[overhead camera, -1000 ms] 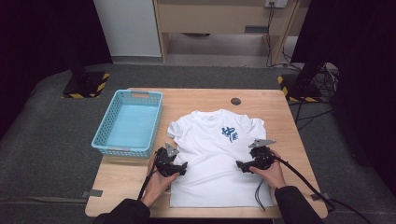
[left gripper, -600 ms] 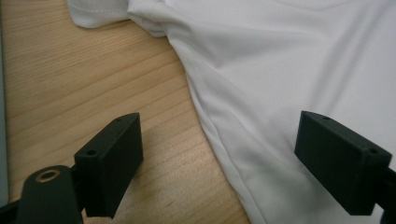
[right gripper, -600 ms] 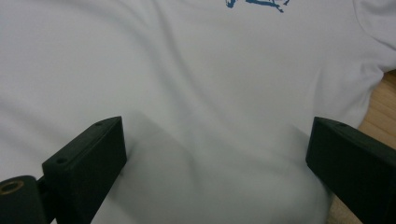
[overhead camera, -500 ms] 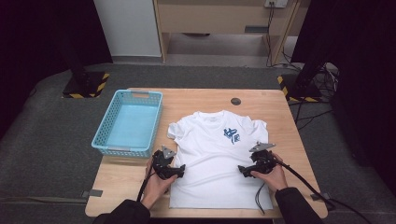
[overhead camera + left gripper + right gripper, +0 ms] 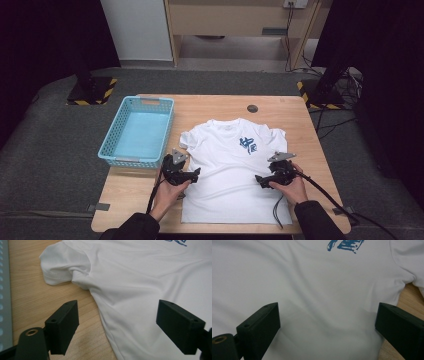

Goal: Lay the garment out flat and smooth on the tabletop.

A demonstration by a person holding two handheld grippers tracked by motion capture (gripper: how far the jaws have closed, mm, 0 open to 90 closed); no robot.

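Note:
A white T-shirt (image 5: 227,195) with a blue print (image 5: 248,145) lies flat on the wooden table (image 5: 130,187), collar away from me. My left gripper (image 5: 194,174) hovers at the shirt's left side seam, below the left sleeve (image 5: 60,267). Its jaws have just been closing a little but stand wide apart. The shirt's edge (image 5: 107,322) lies under the gap of the left gripper (image 5: 121,326), not pinched. My right gripper (image 5: 260,179) is over the shirt's right side. In the right gripper view, the right gripper (image 5: 329,328) stands open above the cloth (image 5: 312,290), below the print (image 5: 345,245).
An empty blue plastic basket (image 5: 137,132) stands on the table's left side, close to the left sleeve. A small dark round disc (image 5: 252,108) sits near the far edge. A cable (image 5: 325,200) trails from the right gripper off the front right edge.
The left gripper has shifted slightly along the shirt's left edge. The right gripper has kept its place. The shirt lies as before.

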